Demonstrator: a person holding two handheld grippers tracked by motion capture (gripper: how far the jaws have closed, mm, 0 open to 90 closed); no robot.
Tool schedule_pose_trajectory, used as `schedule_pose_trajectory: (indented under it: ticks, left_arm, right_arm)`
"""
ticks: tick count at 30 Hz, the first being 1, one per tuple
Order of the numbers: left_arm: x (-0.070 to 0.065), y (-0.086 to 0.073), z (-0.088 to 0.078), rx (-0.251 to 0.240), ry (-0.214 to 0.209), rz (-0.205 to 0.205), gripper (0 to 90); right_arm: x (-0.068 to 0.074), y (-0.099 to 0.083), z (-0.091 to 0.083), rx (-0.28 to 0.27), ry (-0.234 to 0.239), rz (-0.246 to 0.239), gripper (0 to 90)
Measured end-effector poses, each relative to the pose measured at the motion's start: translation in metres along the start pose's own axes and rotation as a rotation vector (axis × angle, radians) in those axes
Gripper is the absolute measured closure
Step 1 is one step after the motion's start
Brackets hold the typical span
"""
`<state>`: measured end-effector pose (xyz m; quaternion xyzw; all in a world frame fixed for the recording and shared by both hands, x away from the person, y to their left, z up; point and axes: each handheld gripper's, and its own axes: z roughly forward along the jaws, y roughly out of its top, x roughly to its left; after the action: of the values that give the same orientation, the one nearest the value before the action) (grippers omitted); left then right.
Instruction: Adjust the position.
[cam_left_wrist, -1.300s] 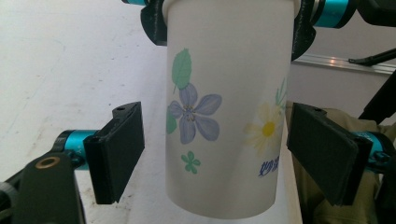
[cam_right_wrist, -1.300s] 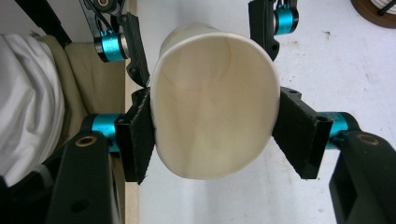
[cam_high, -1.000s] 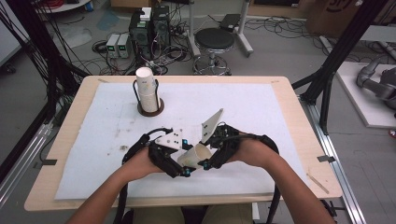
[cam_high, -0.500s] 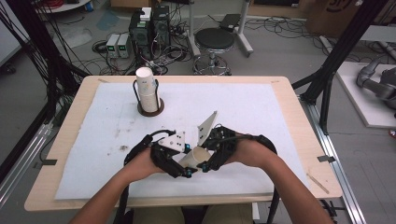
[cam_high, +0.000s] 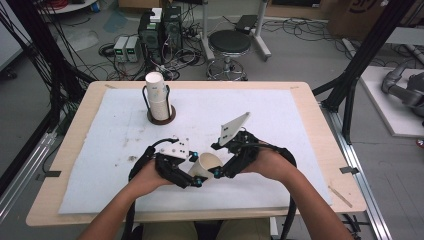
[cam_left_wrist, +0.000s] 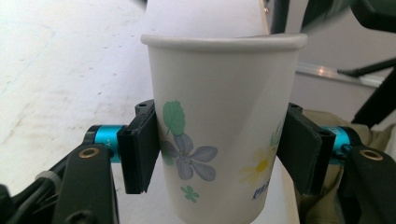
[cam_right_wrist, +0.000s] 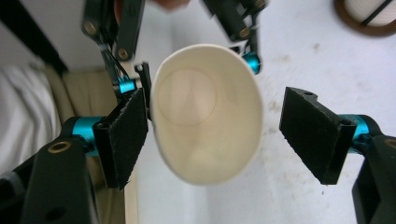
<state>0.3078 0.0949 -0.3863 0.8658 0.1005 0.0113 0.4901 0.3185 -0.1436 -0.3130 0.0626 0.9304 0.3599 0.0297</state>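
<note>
A white paper cup (cam_high: 206, 162) printed with flowers is lifted over the mat's near edge, between both hands. My left gripper (cam_high: 195, 179) is shut on it: in the left gripper view both black pads (cam_left_wrist: 140, 151) press the cup's (cam_left_wrist: 219, 121) sides below the rim, though these jaws have just eased slightly wider. My right gripper (cam_high: 217, 172) faces the cup's mouth (cam_right_wrist: 205, 121). Its jaws have just been opening around the cup; the right-hand pad (cam_right_wrist: 315, 130) stands well off it and the left-hand pad sits beside the rim.
A stack of paper cups (cam_high: 158, 97) stands in a round wire holder at the mat's far left. The white mat (cam_high: 280, 115) covers most of the wooden table (cam_high: 320, 125). A stool, cables and equipment boxes stand on the floor beyond.
Both hands stayed near the front middle of the mat. The cup has tipped a little toward the left gripper, and the right gripper looks looser around it.
</note>
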Motion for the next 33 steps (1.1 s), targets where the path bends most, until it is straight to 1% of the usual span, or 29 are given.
schedule_pose_trajectory:
  ticks: [2, 4, 7, 9, 12, 16, 18, 19, 21, 22, 24, 25, 27, 29, 31, 33]
  left_arm:
    - [0.002, -0.007, -0.005, -0.034, 0.018, -0.025, 34.7]
    - [0.003, -0.014, -0.011, -0.073, 0.039, -0.052, 34.7]
    - [0.005, -0.025, -0.020, -0.131, 0.081, -0.081, 34.7]
    - [0.006, -0.031, -0.027, -0.169, 0.109, -0.090, 34.7]
    - [0.007, -0.038, -0.036, -0.219, 0.162, -0.095, 34.7]
    - [0.006, -0.047, -0.048, -0.279, 0.236, -0.102, 34.6]
    - [0.006, -0.052, -0.054, -0.315, 0.268, -0.116, 34.6]
    - [0.007, -0.054, -0.057, -0.327, 0.283, -0.118, 34.6]
    - [0.007, -0.056, -0.062, -0.344, 0.316, -0.116, 34.6]
    - [0.007, -0.057, -0.065, -0.355, 0.324, -0.118, 34.6]
    - [0.008, -0.059, -0.070, -0.370, 0.348, -0.116, 34.6]
    - [0.008, -0.059, -0.073, -0.380, 0.359, -0.116, 34.6]
    - [0.007, -0.062, -0.077, -0.397, 0.377, -0.113, 34.5]
    - [0.006, -0.064, -0.081, -0.413, 0.398, -0.112, 34.2]
    - [0.004, -0.066, -0.086, -0.431, 0.420, -0.114, 34.2]
    - [0.004, -0.068, -0.089, -0.455, 0.445, -0.116, 34.2]
  right_arm:
    - [-0.002, -0.007, -0.007, -0.071, -0.018, 0.029, 23.1]
    - [-0.003, -0.016, -0.014, -0.129, -0.050, 0.049, 22.6]
    - [-0.003, -0.032, -0.021, -0.180, -0.108, 0.083, 22.0]
    - [-0.003, -0.044, -0.024, -0.215, -0.135, 0.112, 22.0]
    - [-0.003, -0.061, -0.029, -0.255, -0.195, 0.147, 22.0]
    - [-0.003, -0.082, -0.034, -0.296, -0.271, 0.178, 22.0]
    - [-0.003, -0.092, -0.038, -0.316, -0.315, 0.190, 22.0]
    - [-0.003, -0.097, -0.039, -0.330, -0.330, 0.198, 22.0]
    - [-0.002, -0.107, -0.041, -0.341, -0.369, 0.211, 22.0]
    - [-0.002, -0.111, -0.042, -0.346, -0.384, 0.218, 22.0]
    - [-0.001, -0.119, -0.042, -0.358, -0.400, 0.235, 22.1]
    - [0.000, -0.122, -0.042, -0.360, -0.415, 0.235, 22.1]
    - [0.001, -0.129, -0.043, -0.355, -0.425, 0.254, 22.1]
    - [0.002, -0.136, -0.043, -0.358, -0.445, 0.264, 22.0]
    - [0.004, -0.142, -0.044, -0.370, -0.457, 0.273, 22.0]
    - [0.005, -0.149, -0.045, -0.389, -0.467, 0.292, 22.0]
